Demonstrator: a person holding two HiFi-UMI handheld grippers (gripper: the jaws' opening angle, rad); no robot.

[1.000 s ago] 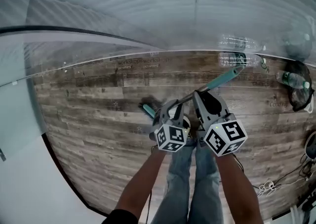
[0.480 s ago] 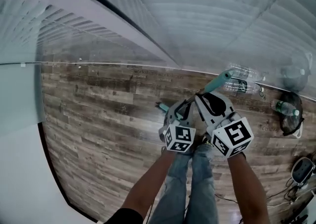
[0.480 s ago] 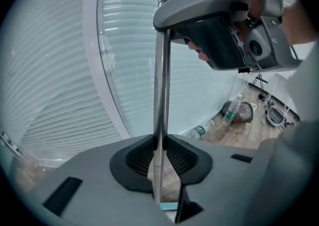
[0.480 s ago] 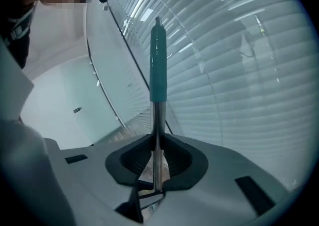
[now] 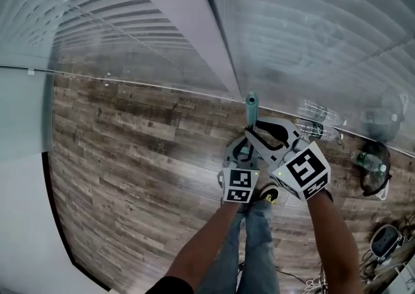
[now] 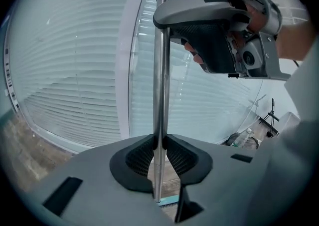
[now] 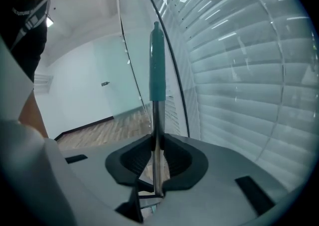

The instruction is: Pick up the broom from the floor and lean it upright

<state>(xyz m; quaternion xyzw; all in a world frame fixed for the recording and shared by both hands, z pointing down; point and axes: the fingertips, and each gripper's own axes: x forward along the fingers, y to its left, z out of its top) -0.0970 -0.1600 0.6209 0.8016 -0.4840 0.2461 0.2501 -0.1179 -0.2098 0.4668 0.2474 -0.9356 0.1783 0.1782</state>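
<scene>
**Broom held upright in two hand-held grippers, facing a wall of blinds**

The broom stands nearly upright in front of the person's legs, over the wood floor. Its top end points to 12 o'clock, toward the window blinds. Both tools are clenched on its pole. The left hand-held gripper grasps lower down, and the right hand-held gripper grasps just above it, nearer the top. The broom's head is hidden beneath them in the head view.

The step in hand appears to be bringing the raised broom to a leaning spot. To do it well, keep both grips firm and the pole vertical, and plant the head on the floor first. Then tip the top gently onto the surface at 12 o'clock before letting go.

The pole is thin, shiny silver metal. A teal sleeve with a rounded cap covers its top end. A sliver of teal shows at the pole's foot in the left gripper view.
</scene>
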